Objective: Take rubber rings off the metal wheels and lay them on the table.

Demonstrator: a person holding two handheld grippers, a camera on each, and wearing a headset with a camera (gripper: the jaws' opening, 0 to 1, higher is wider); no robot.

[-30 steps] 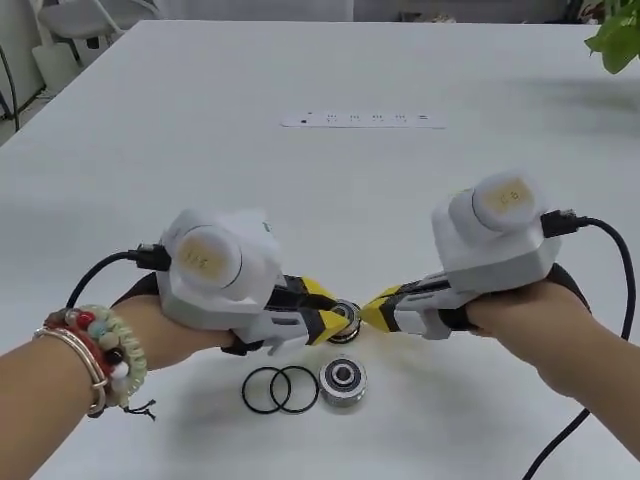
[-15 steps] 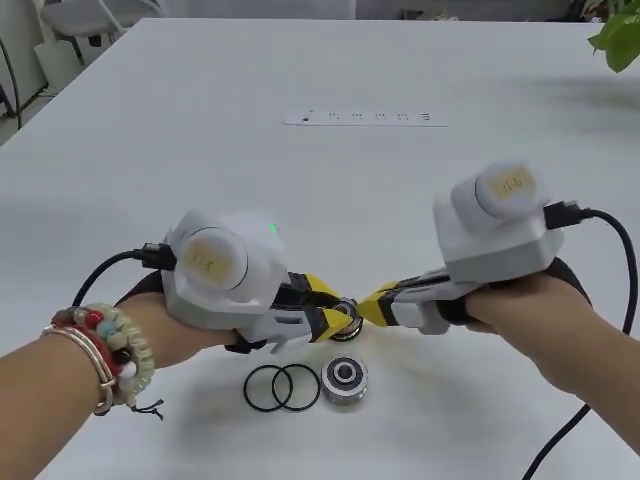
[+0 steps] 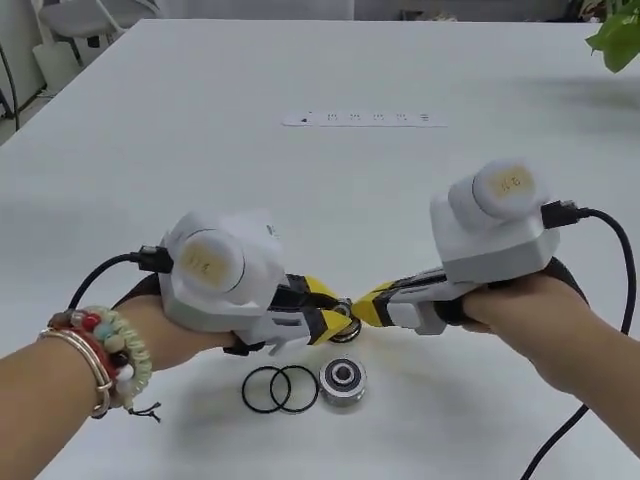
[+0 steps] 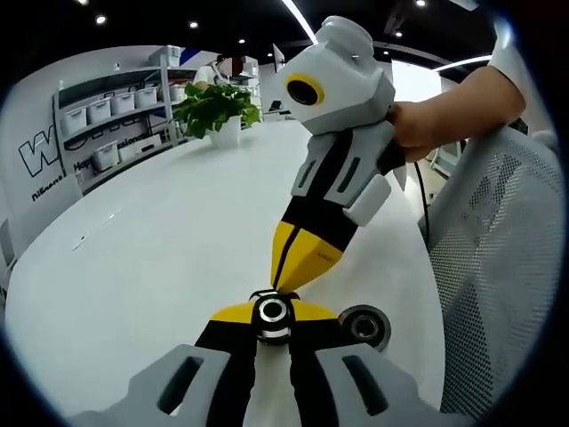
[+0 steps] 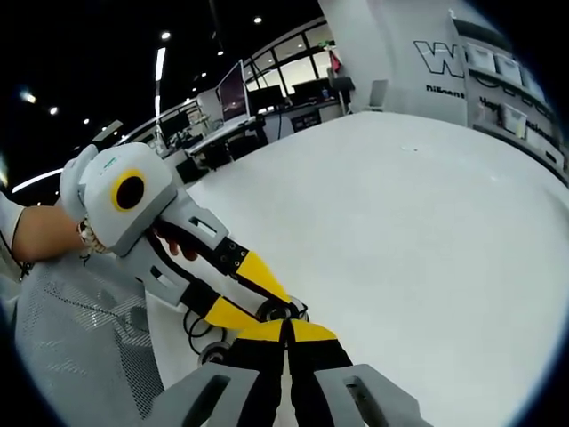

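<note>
My left gripper (image 3: 338, 322) is shut on a small metal wheel (image 4: 272, 313), holding it just above the table. The right gripper (image 3: 358, 308) meets it tip to tip. Its jaws are pressed together on the black rubber ring (image 5: 297, 310) at the wheel's rim. In the left gripper view the right gripper (image 4: 284, 285) comes down onto the top of the wheel. Two black rubber rings (image 3: 280, 389) lie flat on the table, overlapping, just in front of my left hand. Beside them rests a bare metal wheel (image 3: 343, 378).
The white table (image 3: 330, 200) stretches far ahead, with a white power strip (image 3: 365, 119) lying across its middle. A green plant (image 3: 618, 35) stands at the far right corner. Black cables (image 3: 610, 260) trail from both grippers. A mesh chair back (image 4: 498, 258) is close behind.
</note>
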